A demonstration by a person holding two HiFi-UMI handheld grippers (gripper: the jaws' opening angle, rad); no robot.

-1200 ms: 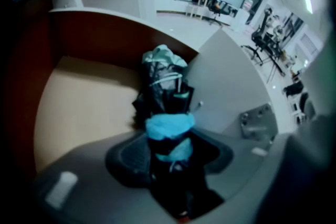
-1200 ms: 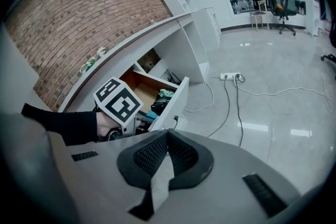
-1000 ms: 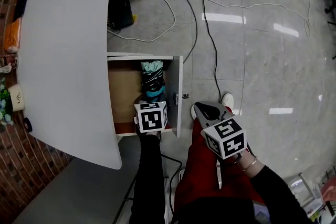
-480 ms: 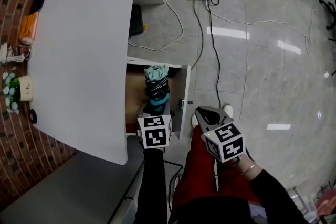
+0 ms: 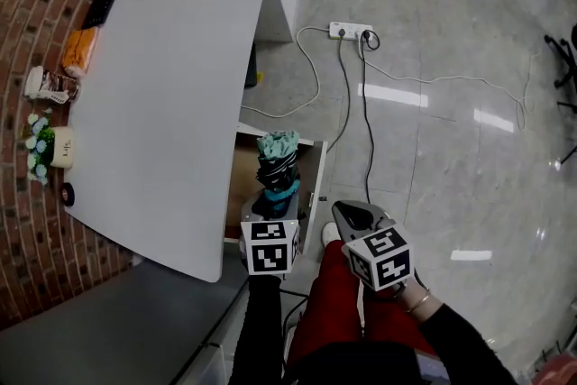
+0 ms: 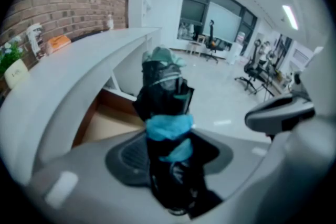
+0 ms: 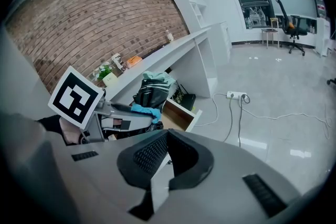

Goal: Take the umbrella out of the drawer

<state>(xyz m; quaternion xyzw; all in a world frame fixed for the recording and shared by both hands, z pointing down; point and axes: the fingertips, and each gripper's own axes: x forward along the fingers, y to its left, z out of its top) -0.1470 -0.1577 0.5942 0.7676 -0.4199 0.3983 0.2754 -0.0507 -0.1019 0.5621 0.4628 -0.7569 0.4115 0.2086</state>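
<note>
Now the umbrella (image 5: 275, 165) is seen lifted up. It is held by the left gripper (image 5: 263, 212), whose jaws are clamped on the lower end of the folded black-and-teal bundle. In the left gripper view the dark fabric and a blue band are pressed between the two pads, and the rest stands upright beyond them. A second ago the umbrella was still low inside the open drawer (image 5: 315, 183). Since then it has been raised steadily, and its top is now level with the edge of the white tabletop (image 5: 171, 86). In the right gripper view it is shown above the drawer's wooden opening rather than down in it. Whether the very bottom has cleared the rim cannot be told, as that part is covered by the jaws.

The right gripper (image 5: 353, 214) has been brought up too, just beside the left one and over the person's red trouser leg (image 5: 334, 302). Its jaws are drawn together and nothing is carried between them.

By the look of it the removal is nearly done. The umbrella has only to be carried away from the drawer, which is left standing open. Care is wanted near the overhanging tabletop edge, which could be clipped on the way.
</note>
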